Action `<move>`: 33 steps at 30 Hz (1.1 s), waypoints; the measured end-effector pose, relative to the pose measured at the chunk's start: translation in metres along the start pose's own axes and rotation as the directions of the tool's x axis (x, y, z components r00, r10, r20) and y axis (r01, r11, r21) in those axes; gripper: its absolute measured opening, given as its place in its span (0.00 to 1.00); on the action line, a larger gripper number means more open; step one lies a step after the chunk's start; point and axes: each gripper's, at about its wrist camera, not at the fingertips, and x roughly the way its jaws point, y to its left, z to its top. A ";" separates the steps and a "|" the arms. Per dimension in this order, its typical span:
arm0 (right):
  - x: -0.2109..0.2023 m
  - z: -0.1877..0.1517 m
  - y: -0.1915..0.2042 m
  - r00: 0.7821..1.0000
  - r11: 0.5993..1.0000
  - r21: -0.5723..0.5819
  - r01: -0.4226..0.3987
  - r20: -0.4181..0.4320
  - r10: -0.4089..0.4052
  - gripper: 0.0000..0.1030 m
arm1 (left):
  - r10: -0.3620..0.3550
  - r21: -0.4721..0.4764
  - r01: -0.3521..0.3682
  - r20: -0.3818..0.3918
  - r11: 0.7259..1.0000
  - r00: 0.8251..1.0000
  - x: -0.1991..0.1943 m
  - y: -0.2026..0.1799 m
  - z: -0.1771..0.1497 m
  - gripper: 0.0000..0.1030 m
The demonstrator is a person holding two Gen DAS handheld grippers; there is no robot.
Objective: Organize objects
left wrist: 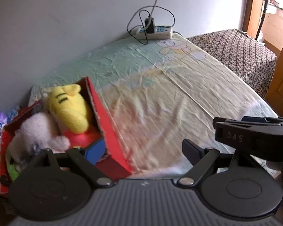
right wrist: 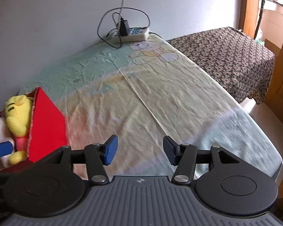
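The left tongs stand spread wide and grip nothing, one blue pad inside the red box and the other over the pale printed cloth on the tabletop. The box sits at the tabletop's left end and holds the yellow plush toy, with the white plush toy pressed beside it. The right tongs are likewise spread and empty above bare cloth, well apart from the white power strip against the far wall.
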 end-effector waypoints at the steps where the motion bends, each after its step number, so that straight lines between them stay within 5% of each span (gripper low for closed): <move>1: -0.001 0.001 0.004 1.000 1.000 -0.006 -0.005 0.002 0.005 0.55 | 0.009 -0.005 -0.009 0.002 1.000 1.000 -0.002 0.004 0.000 0.85; 18: -0.018 -0.011 0.107 0.998 0.986 -0.154 -0.059 0.012 0.061 0.69 | 0.144 -0.174 -0.150 -0.047 0.973 0.988 -0.026 0.121 -0.034 0.85; 33: -0.014 -0.001 0.193 0.984 0.931 -0.318 -0.180 -0.057 0.171 0.75 | 0.234 -0.336 -0.272 -0.148 0.902 0.961 -0.030 0.207 -0.059 0.85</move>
